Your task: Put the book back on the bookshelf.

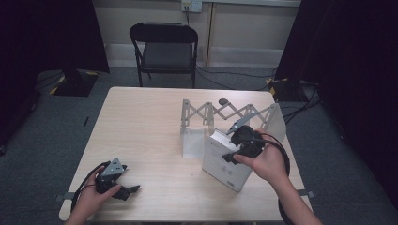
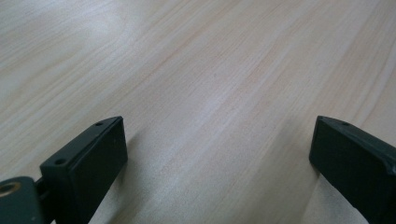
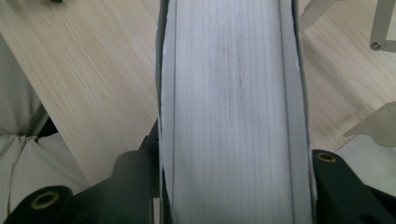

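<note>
We see the R gripper (image 1: 244, 143) clamped on a white book (image 1: 225, 161) — jaws press both covers, page edges facing the cam in the right gripper view. Book stands tilted on the table (image 1: 150, 140), just in front of the metal accordion rack (image 1: 225, 115). L gripper (image 1: 117, 185) rests near the table's front-left edge — jaws spread, nothing between them.

One book (image 1: 225, 161), one folding rack (image 1: 220, 115), one chair (image 1: 164, 47), two claws.

left gripper (image 1: 123, 186) jaws spread wide; right gripper (image 1: 234, 151) jaws clamped.
</note>
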`<state>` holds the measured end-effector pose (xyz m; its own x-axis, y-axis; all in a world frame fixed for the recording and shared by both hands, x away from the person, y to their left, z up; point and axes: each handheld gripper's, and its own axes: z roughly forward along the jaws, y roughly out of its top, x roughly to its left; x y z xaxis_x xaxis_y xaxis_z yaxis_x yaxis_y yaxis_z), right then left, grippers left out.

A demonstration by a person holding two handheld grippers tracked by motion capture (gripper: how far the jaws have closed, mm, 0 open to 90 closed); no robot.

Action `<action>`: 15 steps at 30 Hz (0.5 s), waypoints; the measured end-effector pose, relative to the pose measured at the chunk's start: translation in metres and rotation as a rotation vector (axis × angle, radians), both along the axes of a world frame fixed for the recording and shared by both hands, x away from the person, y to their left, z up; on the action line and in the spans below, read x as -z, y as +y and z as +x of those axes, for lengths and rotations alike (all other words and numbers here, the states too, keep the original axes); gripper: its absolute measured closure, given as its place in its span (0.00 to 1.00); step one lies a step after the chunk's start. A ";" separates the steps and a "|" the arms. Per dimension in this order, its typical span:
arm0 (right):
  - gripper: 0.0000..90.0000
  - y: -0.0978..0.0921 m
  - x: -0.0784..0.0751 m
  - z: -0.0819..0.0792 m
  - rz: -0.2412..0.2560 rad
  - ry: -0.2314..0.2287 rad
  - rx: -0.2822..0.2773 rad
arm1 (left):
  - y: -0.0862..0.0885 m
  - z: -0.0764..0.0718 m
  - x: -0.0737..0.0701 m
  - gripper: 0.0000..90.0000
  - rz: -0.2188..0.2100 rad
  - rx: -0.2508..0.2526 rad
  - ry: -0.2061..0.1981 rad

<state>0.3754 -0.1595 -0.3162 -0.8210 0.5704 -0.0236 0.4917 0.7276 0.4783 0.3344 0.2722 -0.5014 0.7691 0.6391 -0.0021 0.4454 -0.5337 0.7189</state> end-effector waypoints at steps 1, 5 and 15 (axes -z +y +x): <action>0.60 -0.001 -0.001 0.000 0.005 0.004 0.010 | 0.000 0.000 0.000 0.04 0.000 0.000 0.000; 0.59 -0.004 -0.008 0.001 -0.007 0.007 0.010 | 0.000 0.000 0.000 0.04 -0.006 -0.005 0.000; 0.59 -0.015 -0.021 -0.001 -0.014 0.005 0.032 | 0.000 0.000 0.000 0.04 -0.001 -0.001 -0.006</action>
